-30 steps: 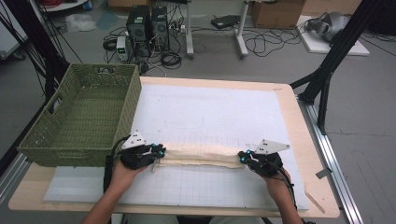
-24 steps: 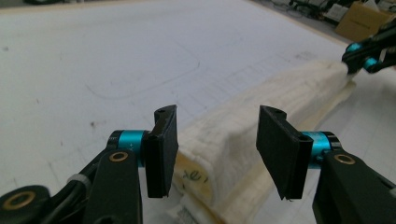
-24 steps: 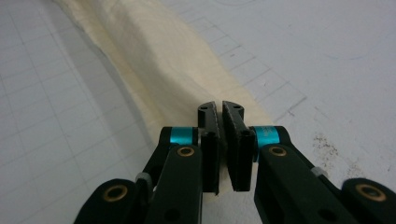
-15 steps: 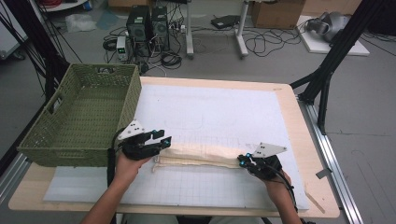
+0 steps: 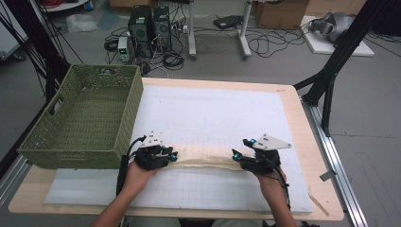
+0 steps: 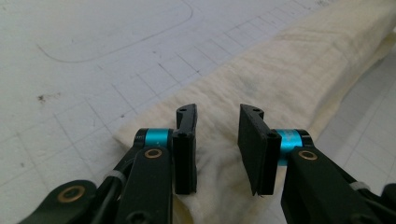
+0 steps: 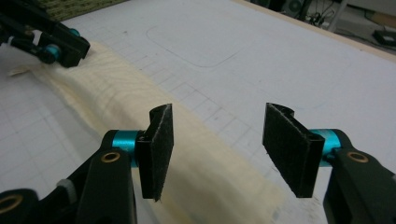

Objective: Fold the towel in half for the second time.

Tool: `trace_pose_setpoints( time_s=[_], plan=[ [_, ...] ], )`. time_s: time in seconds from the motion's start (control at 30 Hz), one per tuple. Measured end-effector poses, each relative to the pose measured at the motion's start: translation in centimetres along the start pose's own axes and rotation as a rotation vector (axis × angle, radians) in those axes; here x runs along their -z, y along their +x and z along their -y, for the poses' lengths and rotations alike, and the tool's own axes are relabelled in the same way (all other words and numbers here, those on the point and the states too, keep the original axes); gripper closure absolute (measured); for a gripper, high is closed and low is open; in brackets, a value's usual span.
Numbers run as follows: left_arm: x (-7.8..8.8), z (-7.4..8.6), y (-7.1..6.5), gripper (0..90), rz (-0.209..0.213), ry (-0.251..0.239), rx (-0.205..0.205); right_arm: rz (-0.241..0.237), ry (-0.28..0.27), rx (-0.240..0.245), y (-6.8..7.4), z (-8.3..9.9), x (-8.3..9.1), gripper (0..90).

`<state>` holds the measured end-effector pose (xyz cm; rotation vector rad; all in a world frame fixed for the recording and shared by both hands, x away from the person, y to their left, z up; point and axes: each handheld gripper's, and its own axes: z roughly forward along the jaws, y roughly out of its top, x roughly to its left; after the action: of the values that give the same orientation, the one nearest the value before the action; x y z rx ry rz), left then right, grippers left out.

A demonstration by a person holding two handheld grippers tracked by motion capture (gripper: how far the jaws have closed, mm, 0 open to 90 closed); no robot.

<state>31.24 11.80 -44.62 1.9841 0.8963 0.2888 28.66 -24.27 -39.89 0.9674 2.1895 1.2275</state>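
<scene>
Both grippers sit at the ends of the folded cream cloth (image 5: 203, 158) in the high view, just right of the green basket (image 5: 80, 120). The left gripper (image 5: 171, 157) has returned to the cloth's basket-side end after lifting off half a second ago; the right gripper (image 5: 238, 158) has just been opening.

Left gripper view: jaws part-open over the cloth (image 6: 289, 79), pinching nothing.

Right gripper view: jaws stand wide, the cloth (image 7: 140, 107) lying free beneath. The fold looks released and finished; the basket likely comes next.
</scene>
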Motion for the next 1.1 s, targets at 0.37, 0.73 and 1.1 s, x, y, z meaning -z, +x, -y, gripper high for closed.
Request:
trace_pose_setpoints(
  time_s=[0.37,0.73,1.1],
  plan=[
    [-0.1,0.3,0.1,67.6,-0.009,0.012,-0.011,-0.061,0.169,0.056,2.8,1.0,-5.4,60.7],
    [0.0,0.3,0.0,66.7,-0.019,0.023,-0.024,-0.02,0.162,-0.039,-0.6,3.3,-2.6,60.4],
    [0.1,0.5,-0.1,68.6,-0.023,0.032,-0.042,-0.01,0.154,0.014,-1.2,5.1,-1.2,61.8]
  ],
)
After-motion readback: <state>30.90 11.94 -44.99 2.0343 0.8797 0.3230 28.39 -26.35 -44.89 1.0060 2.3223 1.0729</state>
